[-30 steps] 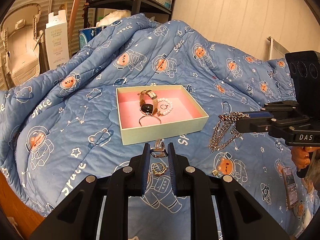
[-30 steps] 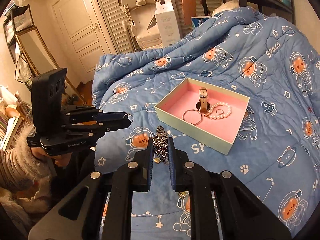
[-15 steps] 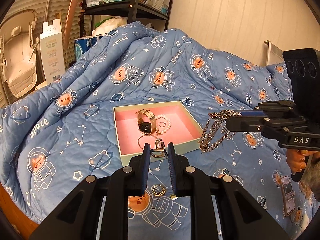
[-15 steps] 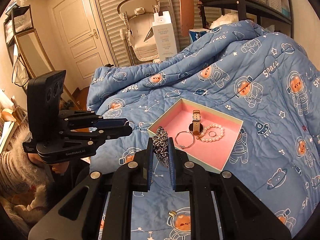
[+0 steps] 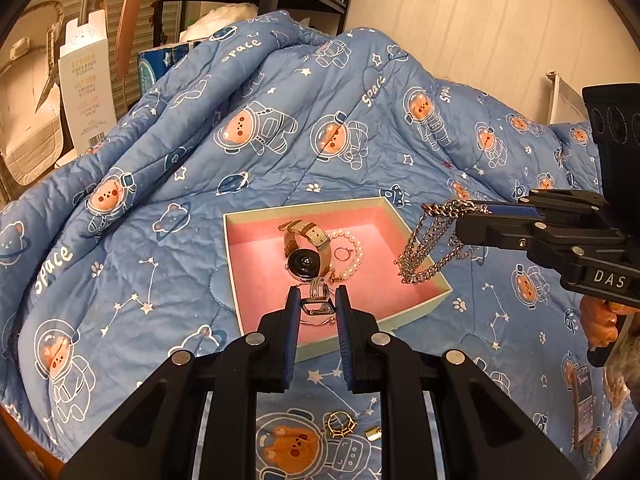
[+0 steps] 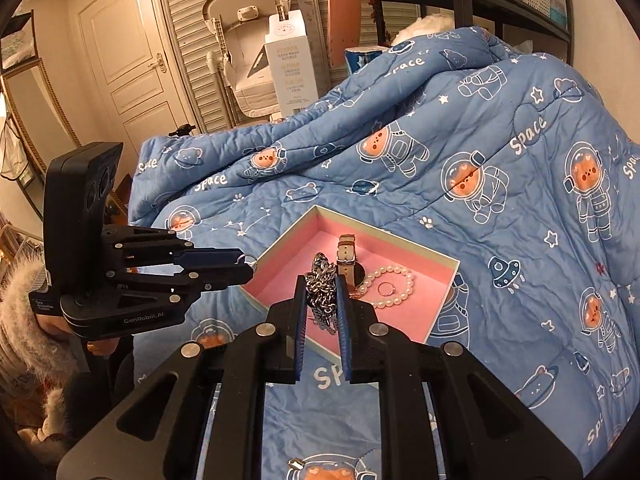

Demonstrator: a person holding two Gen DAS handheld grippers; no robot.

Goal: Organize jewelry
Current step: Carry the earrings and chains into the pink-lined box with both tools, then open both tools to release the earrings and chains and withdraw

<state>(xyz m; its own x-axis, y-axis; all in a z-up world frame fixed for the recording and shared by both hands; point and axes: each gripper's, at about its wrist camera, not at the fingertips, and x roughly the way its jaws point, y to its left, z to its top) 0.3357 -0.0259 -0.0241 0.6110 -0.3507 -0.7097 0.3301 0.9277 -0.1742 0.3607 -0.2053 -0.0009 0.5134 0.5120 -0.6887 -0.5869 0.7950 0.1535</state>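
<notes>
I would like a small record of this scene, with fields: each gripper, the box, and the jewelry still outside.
left gripper: shut on silver ring, above the box
right gripper: shut on silver chain, hanging over the box
box: open, pink inside, on blue quilt
in box: watch, pearl bracelet
outside: gold ring on quilt

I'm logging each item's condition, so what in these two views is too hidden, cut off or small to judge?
- Small silver ring: left wrist view, left hand-held gripper fingers cover its sides.
- Silver chain necklace: right wrist view, lower loops hidden between right hand-held gripper fingers.
- Thin bangle in the pink-lined box: left view, mostly behind the left fingers.
- Gold ring and tiny gold piece on the blue quilt: too small for detail.
</notes>
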